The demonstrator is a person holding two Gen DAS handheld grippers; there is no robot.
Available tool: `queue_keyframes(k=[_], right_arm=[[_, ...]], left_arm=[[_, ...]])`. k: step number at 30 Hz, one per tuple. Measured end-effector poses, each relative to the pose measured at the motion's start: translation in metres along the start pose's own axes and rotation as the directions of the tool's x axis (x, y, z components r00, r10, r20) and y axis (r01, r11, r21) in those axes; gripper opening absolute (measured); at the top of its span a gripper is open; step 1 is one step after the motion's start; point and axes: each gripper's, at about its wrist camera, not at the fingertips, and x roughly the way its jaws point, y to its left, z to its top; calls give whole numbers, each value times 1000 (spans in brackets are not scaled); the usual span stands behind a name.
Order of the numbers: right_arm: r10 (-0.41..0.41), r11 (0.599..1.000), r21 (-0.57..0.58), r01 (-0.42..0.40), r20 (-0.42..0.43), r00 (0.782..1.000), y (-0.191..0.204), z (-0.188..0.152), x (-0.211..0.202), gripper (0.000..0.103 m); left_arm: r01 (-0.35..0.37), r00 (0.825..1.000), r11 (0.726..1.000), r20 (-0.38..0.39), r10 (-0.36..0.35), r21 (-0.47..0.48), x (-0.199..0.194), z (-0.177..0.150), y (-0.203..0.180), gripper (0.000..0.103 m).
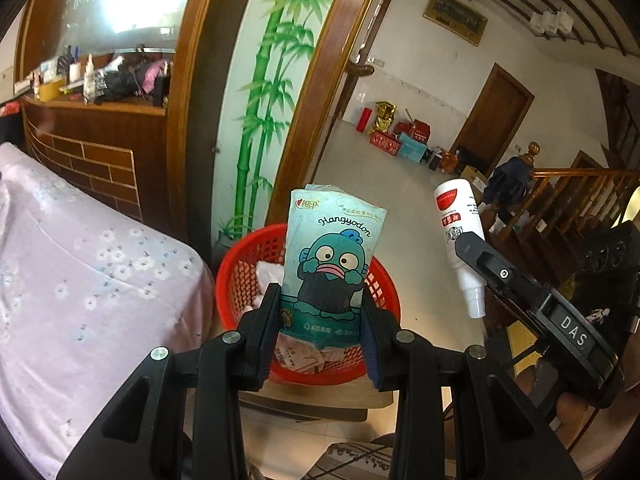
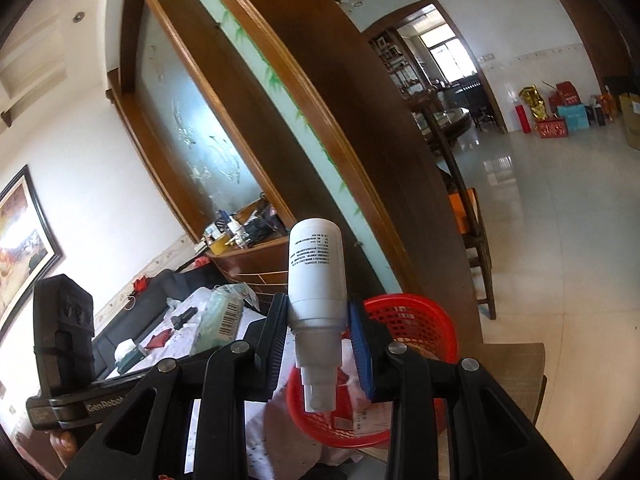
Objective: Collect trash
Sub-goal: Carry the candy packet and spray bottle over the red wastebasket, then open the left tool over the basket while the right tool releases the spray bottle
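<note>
A: Two pieces of trash in the air, both close to the red basket (image 1: 244,276). Left hand-held gripper (image 1: 322,316) clamped on the tissue pack (image 1: 332,256), held upright by its lower half, right above the basket's opening.

B: Right hand-held gripper (image 2: 318,328) clamped on the white spray bottle (image 2: 316,276), nozzle toward the camera, base pointing away. Hanging over the near rim of the basket in the right wrist view; in the left wrist view, off to the basket's right side, well apart from the pack.

A: Basket on a small wooden stool (image 2: 516,368), not on a desk. Already some paper and wrappers inside.

B: Risks from here?

A: Probably a miss with the bottle. Gripped at the neck, tilted, heavy end out front. Released too early, likely to strike the rim and roll off the stool onto the tiled floor (image 2: 560,208).

B: And the pack?

A: Soft and light, held low, top free. Could catch on one pad on release and tip sideways onto the flowered bedspread (image 1: 80,264) beside the basket.

B: Also a light plastic basket on a narrow stool. A knock from either hand-held gripper, and possibly the whole lot over the edge.

A: Lower and centred over the opening first, then; one at a time.
</note>
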Motion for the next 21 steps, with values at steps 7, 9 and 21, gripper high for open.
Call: queue_keyframes(k=[7,9,21], right_arm=[[-23,999,25,24,-52,998,-14,-6,17,32],[-16,999,37,19,-66,998,-18,-8,23,33],[-30,997,64,38,-130,991,-24,-11,57,34]], left_arm=[[19,998,999,-59,-22,-37,35,-6,11,35],[13,998,999,-69,-15,-35,45,-7,13,35],[0,994,998,-113,-7,-61,79,-15,34,43]])
